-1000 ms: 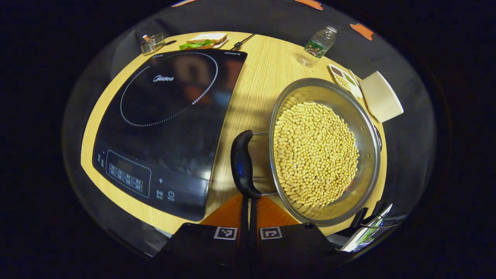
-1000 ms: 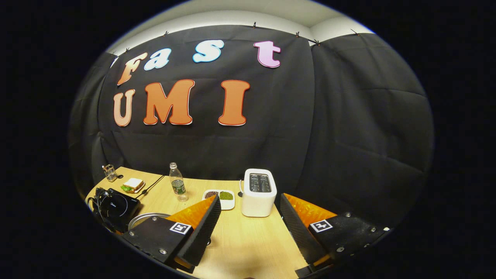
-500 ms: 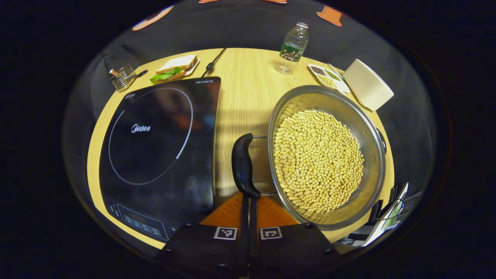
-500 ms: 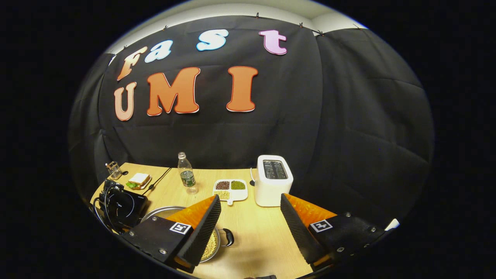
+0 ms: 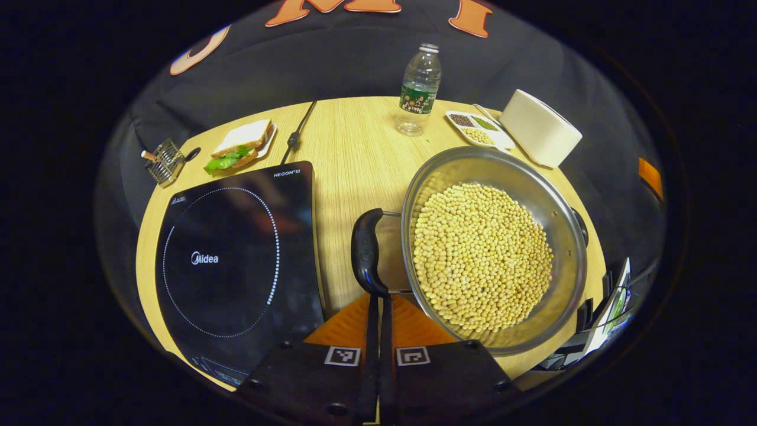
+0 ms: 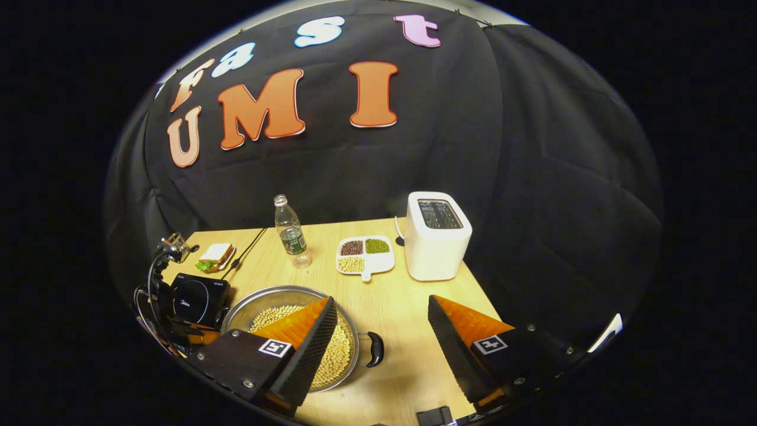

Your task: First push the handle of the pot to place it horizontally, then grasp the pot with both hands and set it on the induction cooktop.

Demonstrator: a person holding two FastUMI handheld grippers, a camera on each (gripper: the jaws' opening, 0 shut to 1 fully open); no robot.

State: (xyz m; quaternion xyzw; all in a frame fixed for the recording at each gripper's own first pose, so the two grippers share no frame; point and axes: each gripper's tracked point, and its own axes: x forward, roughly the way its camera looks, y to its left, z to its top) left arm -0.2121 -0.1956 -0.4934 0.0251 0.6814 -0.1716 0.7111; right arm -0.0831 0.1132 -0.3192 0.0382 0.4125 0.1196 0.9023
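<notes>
With its bowl brimming with pale soybeans, the wide stainless-steel pot [image 5: 494, 248] sits on the light wooden table [image 5: 361, 148], just to the right of the black glass induction cooktop [image 5: 236, 260], and we judge it heavy and apt to spill if tipped. Our left gripper [image 5: 378, 331] has its fingers pressed together, their tips touching the near end of the black curved near-side handle [image 5: 366, 251], which lies in the gap between pot and cooktop; whether anything is pinched between them we cannot tell. Our right gripper [image 6: 381, 331] hangs above the table with its fingers spread wide, nothing between them, and below it the small black loop handle [image 6: 375, 349] on the pot's other side stands free. The polished wall looks slippery and too broad to clamp, so we would take hold at the two dark handles, which look stiff, and keep the rim level, since the beans are loose and will roll.
</notes>
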